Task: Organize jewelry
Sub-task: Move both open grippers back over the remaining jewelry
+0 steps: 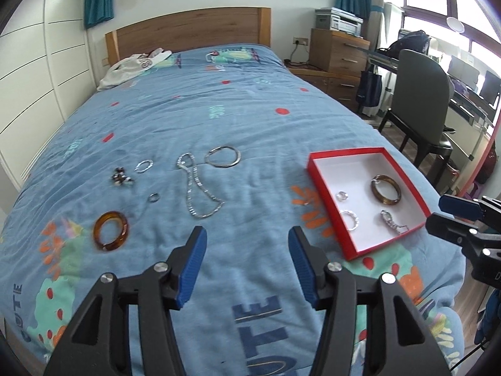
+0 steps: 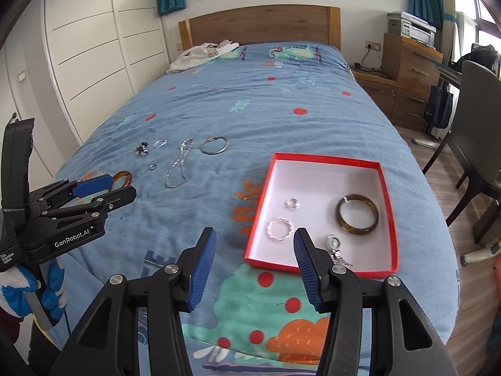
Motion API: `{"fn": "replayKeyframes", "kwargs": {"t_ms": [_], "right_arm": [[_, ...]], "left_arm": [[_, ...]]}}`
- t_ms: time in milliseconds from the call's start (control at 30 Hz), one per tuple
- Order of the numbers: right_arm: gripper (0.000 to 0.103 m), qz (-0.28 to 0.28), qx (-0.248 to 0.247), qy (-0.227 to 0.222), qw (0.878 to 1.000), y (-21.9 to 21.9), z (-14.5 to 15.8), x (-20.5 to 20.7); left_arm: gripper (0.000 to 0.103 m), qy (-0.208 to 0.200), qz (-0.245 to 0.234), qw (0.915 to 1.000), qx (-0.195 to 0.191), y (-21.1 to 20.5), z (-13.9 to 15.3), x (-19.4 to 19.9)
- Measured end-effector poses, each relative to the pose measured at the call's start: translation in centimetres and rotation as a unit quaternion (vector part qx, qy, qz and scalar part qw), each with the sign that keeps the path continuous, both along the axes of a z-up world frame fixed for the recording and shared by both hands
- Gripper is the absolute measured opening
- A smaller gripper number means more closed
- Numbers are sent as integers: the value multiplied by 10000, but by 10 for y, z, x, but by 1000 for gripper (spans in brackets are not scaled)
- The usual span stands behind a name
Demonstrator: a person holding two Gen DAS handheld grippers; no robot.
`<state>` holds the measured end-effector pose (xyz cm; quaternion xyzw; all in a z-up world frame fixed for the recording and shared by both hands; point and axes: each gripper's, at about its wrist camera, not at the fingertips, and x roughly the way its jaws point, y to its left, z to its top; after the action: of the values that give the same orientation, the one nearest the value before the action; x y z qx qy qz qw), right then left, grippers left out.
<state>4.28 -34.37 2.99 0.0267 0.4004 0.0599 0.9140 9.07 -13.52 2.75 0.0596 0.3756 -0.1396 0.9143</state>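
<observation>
A red box (image 1: 325, 185) (image 2: 388, 206) with a white inside lies on the blue bedspread and holds a brown bangle (image 1: 385, 189) (image 2: 357, 218), a small ring (image 2: 292, 203), a beaded silver ring (image 2: 279, 229) and a watch (image 2: 335, 247). Left of it lie an amber bangle (image 1: 110, 230) (image 2: 122, 178), a silver chain (image 1: 197, 188) (image 2: 177, 166), a silver hoop (image 1: 223, 156) (image 2: 214, 145), small rings (image 1: 144, 166) and dark earrings (image 1: 120, 178). My left gripper (image 1: 247, 241) is open and empty above the bedspread. My right gripper (image 2: 255, 244) is open and empty at the box's near left corner.
A white garment (image 2: 203, 54) lies near the wooden headboard (image 2: 260, 26). White wardrobe doors (image 2: 94, 47) stand on the left. A wooden drawer unit (image 2: 410, 75) with a printer, a dark chair (image 1: 419, 94) and a desk stand on the right.
</observation>
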Motion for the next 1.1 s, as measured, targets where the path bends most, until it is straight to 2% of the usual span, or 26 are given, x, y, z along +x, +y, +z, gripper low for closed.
{"fn": "replayKeyframes", "kwargs": {"t_ms": [500,933,1100], "right_arm": [[51,413,137,84,9990,69,-8,21],[51,604,272,287,9974,97,-29,51],[51,689,306,391,9964,106,-40,65]], "left_arm": [[52,-21,673,9977,41,74,-9,13],[52,123,1051,9943,86,106,-29,34],[52,310,1386,9899,-37,137,-44,46]]}}
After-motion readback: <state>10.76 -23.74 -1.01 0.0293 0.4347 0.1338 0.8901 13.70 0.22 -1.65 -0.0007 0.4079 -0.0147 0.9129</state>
